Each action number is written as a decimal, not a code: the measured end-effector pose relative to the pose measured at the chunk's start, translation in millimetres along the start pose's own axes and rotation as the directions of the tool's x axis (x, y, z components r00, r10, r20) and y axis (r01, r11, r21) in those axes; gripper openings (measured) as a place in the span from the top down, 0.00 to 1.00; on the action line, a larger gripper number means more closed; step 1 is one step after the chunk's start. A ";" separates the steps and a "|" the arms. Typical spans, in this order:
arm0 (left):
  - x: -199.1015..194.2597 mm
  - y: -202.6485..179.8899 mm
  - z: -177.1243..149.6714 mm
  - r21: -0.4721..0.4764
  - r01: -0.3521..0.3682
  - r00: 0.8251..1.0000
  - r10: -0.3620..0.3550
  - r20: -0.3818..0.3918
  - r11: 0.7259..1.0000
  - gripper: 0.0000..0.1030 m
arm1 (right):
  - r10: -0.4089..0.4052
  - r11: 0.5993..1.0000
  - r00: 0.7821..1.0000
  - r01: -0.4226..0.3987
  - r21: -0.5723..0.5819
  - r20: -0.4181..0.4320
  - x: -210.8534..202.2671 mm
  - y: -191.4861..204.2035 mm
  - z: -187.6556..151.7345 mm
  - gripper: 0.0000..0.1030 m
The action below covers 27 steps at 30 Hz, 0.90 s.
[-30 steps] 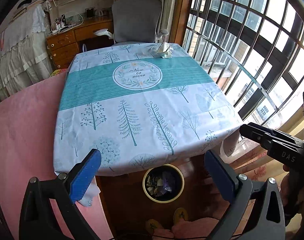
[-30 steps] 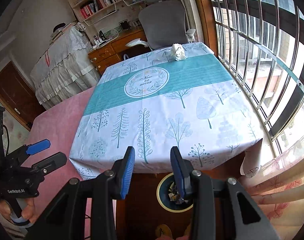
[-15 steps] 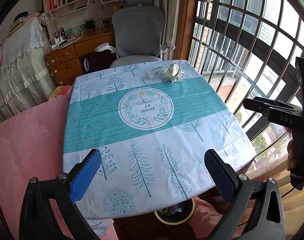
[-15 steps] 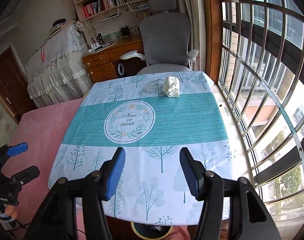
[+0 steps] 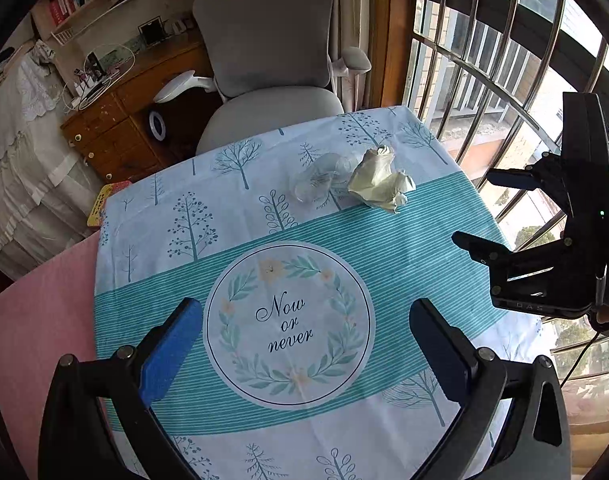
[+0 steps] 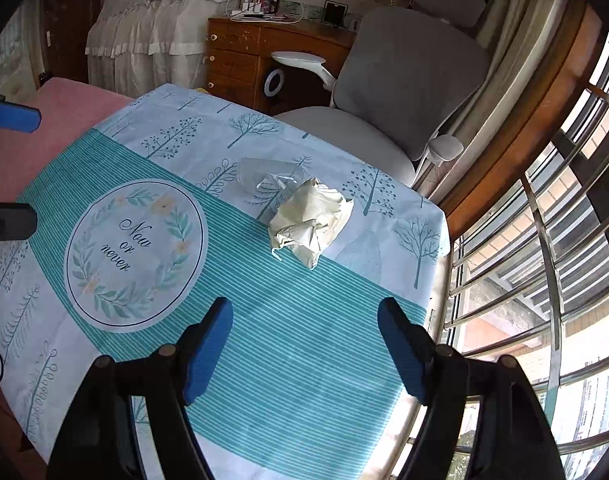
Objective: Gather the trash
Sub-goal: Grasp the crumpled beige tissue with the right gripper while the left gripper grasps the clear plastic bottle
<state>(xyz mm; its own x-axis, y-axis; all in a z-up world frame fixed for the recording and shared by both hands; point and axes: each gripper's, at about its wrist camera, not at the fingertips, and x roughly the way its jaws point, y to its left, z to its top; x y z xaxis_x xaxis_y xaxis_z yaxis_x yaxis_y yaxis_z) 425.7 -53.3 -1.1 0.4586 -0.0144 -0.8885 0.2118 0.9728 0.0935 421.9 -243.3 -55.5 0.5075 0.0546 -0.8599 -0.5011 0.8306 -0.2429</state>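
Still early: crumpled paper and clear plastic wrap lie touching at far end of table, not picked up. Right gripper jaws opening, nothing between. Left gripper jaws spread, empty.

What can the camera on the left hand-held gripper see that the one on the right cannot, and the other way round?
Only the left view shows the whole right hand-held gripper from the side, and red books on a shelf. Only the right view shows that gripper's blue pads from behind, opening with nothing between them, and the white ruffled cover in full. Both show the crumpled paper beside the clear plastic wrapper on the tree-print tablecloth, and the grey chair.
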 end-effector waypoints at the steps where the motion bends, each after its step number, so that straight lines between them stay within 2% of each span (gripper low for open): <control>1: 13.0 -2.1 10.0 0.011 -0.007 1.000 0.007 -0.015 1.000 0.01 | -0.003 0.999 1.000 0.003 -0.039 -0.002 14.4 -2.1 4.3 0.27; 7: 72.7 -0.4 42.4 0.008 -0.005 0.994 0.006 -0.110 1.000 0.01 | 0.025 0.975 0.999 -0.016 -0.222 0.040 76.6 -8.7 37.8 0.27; 11: 100.4 11.8 55.0 -0.011 -0.019 0.988 0.017 -0.155 1.000 0.01 | 0.110 0.944 0.991 -0.080 -0.321 0.075 95.8 -10.0 58.7 0.26; 17: 129.0 29.0 79.0 -0.055 0.005 0.983 -0.015 -0.182 0.998 0.01 | 0.173 0.893 0.981 -0.119 -0.434 0.088 115.3 -9.4 77.5 0.26; 22: 150.3 32.1 100.3 -0.045 0.008 0.982 -0.016 -0.190 0.999 0.01 | 0.202 0.901 0.975 -0.150 -0.407 0.090 125.1 -20.9 83.6 0.27; 27: 169.0 18.1 119.2 0.029 0.017 0.979 -0.010 -0.202 0.999 0.01 | 0.264 0.929 0.962 -0.233 -0.289 0.072 125.6 -45.5 83.6 0.27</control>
<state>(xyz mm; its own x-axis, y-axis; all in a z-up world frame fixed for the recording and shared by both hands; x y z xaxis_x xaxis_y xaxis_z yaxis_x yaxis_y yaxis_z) 609.9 -65.7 -96.0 0.2727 0.0224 -0.9618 0.2440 0.9654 0.0916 567.1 -227.9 -114.9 0.4064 0.3116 -0.8589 -0.7859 0.5987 -0.1547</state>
